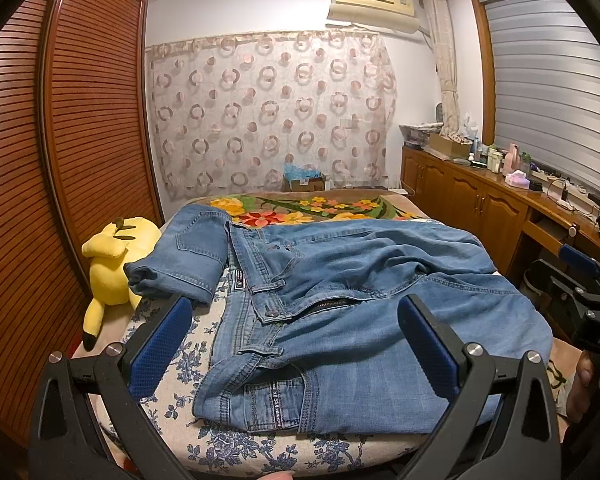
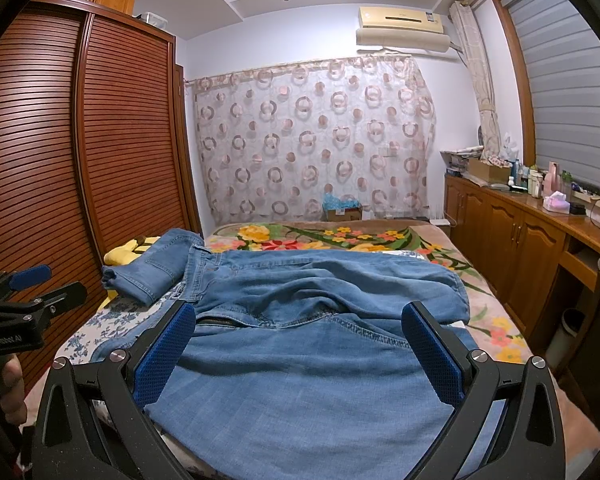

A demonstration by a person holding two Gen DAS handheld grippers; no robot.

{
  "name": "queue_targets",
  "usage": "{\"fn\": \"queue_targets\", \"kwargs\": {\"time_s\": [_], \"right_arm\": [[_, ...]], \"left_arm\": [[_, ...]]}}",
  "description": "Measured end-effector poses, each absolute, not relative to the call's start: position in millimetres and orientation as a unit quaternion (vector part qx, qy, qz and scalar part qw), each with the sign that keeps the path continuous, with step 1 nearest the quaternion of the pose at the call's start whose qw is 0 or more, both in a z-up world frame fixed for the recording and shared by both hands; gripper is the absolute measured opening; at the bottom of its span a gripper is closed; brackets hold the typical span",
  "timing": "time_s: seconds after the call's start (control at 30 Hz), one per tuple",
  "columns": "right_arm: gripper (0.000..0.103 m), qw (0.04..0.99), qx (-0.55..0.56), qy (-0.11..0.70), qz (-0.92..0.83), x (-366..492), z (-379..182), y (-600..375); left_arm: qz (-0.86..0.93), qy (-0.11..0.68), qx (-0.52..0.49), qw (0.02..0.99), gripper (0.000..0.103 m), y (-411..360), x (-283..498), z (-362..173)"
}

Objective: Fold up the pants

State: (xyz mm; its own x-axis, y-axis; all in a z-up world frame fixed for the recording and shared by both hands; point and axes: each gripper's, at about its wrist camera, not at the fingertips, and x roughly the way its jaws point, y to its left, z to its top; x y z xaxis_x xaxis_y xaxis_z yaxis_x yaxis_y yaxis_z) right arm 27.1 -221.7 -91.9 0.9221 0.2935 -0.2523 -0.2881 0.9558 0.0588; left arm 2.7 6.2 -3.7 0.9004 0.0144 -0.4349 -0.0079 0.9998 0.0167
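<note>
Blue denim pants [image 1: 340, 304] lie rumpled across the bed, waistband and open zipper toward the near left, one leg end turned back at the far left. They also fill the right wrist view [image 2: 308, 340]. My left gripper [image 1: 296, 320] is open and empty, hovering over the waistband area. My right gripper [image 2: 300, 328] is open and empty, hovering over the broad leg fabric. The right gripper also shows at the right edge of the left wrist view [image 1: 580, 280]; the left gripper shows at the left edge of the right wrist view [image 2: 32, 284].
The bed has a blue-flowered sheet [image 1: 172, 364] and a floral blanket [image 1: 300, 208]. A yellow plush toy [image 1: 112, 264] lies at the bed's left edge beside the slatted wardrobe [image 1: 80, 120]. A wooden cabinet with bottles and clutter [image 1: 500, 184] runs along the right.
</note>
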Motion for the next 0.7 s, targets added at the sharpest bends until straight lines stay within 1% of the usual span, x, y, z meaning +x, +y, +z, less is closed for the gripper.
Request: {"fn": "queue_targets", "kwargs": {"time_s": [0.7], "right_arm": [[0.103, 0.981, 0.010, 0.127, 0.148, 27.9, -93.3, -221.3]], "left_arm": [[0.007, 0.220, 0.008, 0.976, 0.103, 8.0, 3.7, -3.8]]}}
